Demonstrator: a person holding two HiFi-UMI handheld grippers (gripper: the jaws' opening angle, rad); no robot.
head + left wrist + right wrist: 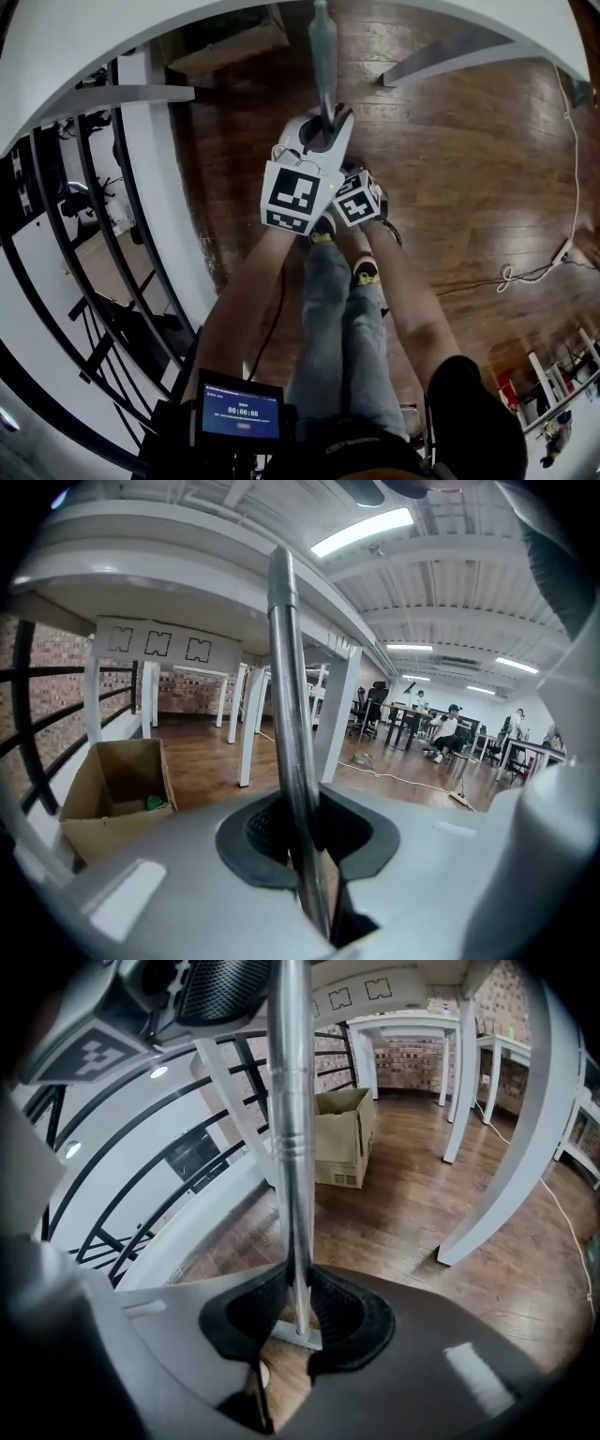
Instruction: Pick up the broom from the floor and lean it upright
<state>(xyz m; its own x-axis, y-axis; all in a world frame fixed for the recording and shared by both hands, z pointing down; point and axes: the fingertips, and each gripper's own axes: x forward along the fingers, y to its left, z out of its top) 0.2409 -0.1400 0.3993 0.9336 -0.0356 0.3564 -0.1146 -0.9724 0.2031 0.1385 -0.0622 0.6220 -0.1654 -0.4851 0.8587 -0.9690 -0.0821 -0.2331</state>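
Observation:
The broom's metal handle (323, 56) stands nearly upright and rises toward the head camera. My left gripper (330, 124), white with a marker cube (298, 197), is shut on the handle high up. In the left gripper view the handle (289, 705) runs between the dark pads (253, 832) of my left gripper (307, 850). My right gripper (298, 1314) is shut on the same handle (291, 1119) lower down and points steeply at the floor. In the head view only its marker cube (359, 199) shows. The broom head is hidden.
An open cardboard box (230, 42) sits on the wooden floor ahead, beside a black railing (103, 216) at the left. White table legs (506, 1147) stand to the right. A white cable and power strip (562, 251) lie on the floor. The person's shoes (364, 272) are below the grippers.

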